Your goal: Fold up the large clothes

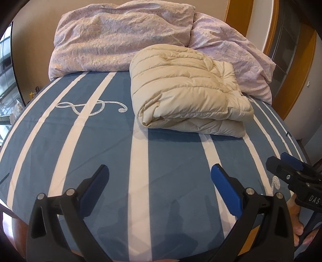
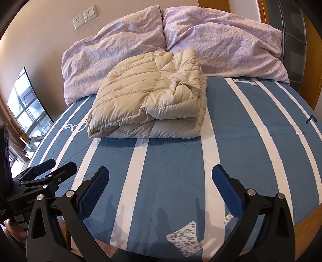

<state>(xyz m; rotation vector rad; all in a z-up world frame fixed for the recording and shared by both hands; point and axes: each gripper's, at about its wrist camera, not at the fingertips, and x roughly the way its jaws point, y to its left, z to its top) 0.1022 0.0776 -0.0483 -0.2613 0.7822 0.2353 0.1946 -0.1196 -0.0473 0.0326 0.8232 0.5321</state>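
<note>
A cream quilted down jacket (image 1: 187,90) lies folded into a thick bundle on the blue-and-white striped bed sheet (image 1: 171,161); in the right wrist view the folded jacket (image 2: 149,104) sits mid-bed. My left gripper (image 1: 160,177) hovers open over the near part of the bed, well short of the jacket, nothing between its fingers. My right gripper (image 2: 161,177) is likewise open and empty above the sheet (image 2: 175,165). Each gripper shows in the other's view: the right one (image 1: 281,163) at the right edge, the left one (image 2: 54,167) at the left edge.
Two crumpled lilac pillows (image 1: 120,38) (image 2: 221,40) lie against the wall behind the jacket. A wall socket and switch (image 2: 84,16) sit above them. A screen (image 2: 28,106) stands left of the bed. A hand (image 1: 297,227) holds the right gripper. Wooden bed frame (image 2: 306,227) edges the mattress.
</note>
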